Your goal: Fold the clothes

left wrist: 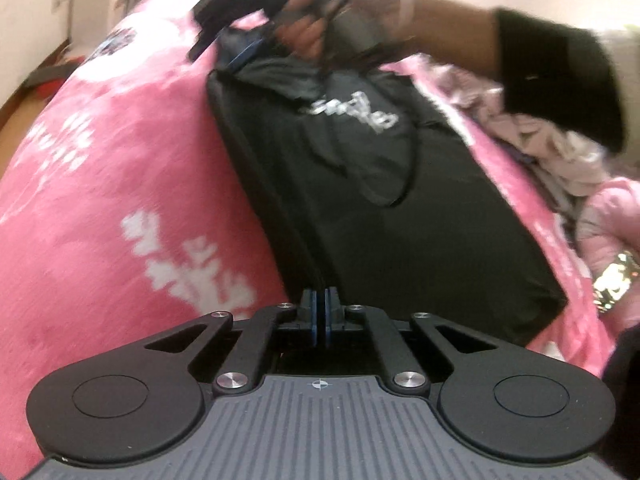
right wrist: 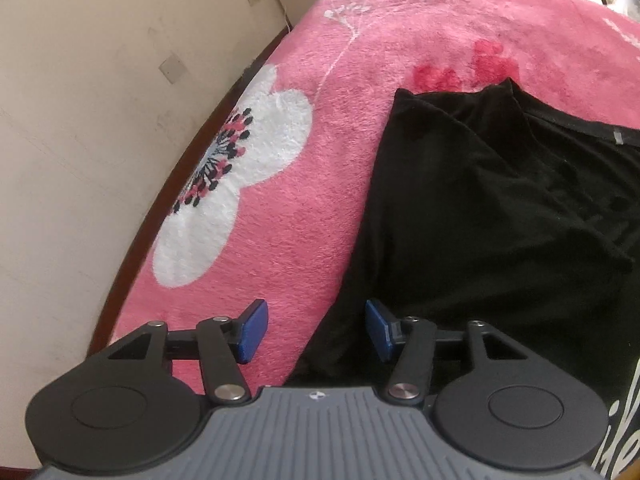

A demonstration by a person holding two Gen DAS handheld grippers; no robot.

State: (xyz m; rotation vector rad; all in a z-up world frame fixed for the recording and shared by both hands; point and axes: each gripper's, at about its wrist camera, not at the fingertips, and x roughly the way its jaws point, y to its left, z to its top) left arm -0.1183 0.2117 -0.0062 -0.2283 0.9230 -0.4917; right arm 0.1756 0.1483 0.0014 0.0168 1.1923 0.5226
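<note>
Black shirt lies flat on the bed, on the pink floral blanket, white lettering up, already narrowed into a long strip. Left tool has its blue pads pressed together right at the shirt's near hem; cloth edge appears caught between them, though it's too thin to confirm. Reads as an anchor pinch so the hem stays put or lifts for the lengthwise fold.

Right tool is spread, nothing between the pads; it hangs over the shirt's left edge at the far end, one pad above blanket, the other above black cloth. Straddling the edge like that looks like setup to grab that corner. The person's right hand grips its handle in the left view, blurred.

Loose pile of pale clothes sits beside the shirt, unfolded.
</note>
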